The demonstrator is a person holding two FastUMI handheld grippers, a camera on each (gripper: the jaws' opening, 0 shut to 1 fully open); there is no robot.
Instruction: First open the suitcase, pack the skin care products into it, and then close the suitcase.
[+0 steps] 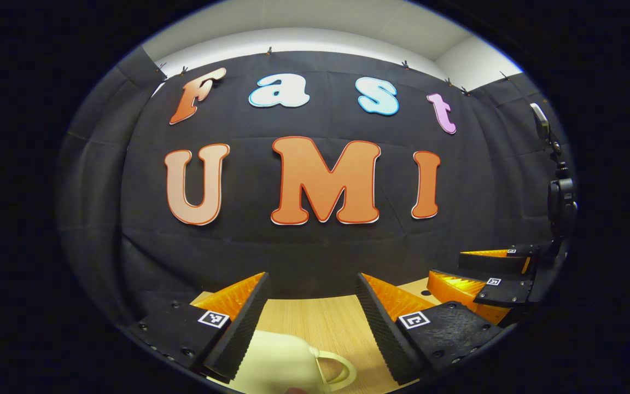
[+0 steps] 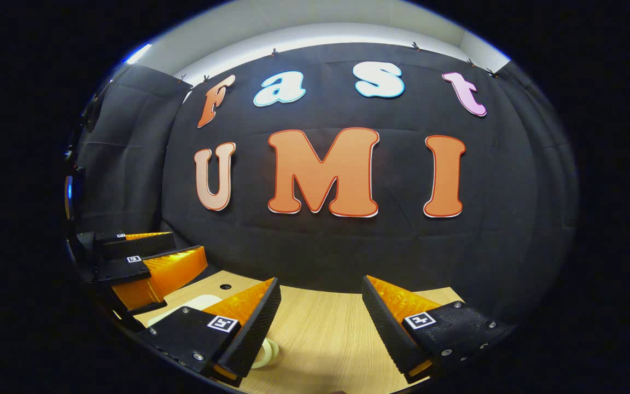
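A cream-coloured suitcase (image 1: 276, 361) with a loop handle (image 1: 341, 368) lies on the wooden table (image 1: 320, 323), just below and between the fingers of my left gripper (image 1: 312, 276), which stands open above it. To its right hovers my right gripper (image 1: 451, 265), also open. In the right gripper view, my right gripper (image 2: 320, 280) is open over the table (image 2: 326, 328). The suitcase's handle (image 2: 268, 350) peeks out beside its left finger, and a strip of the case (image 2: 194, 303) shows farther left. My left gripper (image 2: 188, 242) is at the left, open and holding nothing.
The black cloth wall rises right behind the table's far edge. A dark stand with a mounted device (image 1: 561, 197) is at the right side of the booth. A small round hole (image 2: 226, 286) sits in the tabletop near the back.
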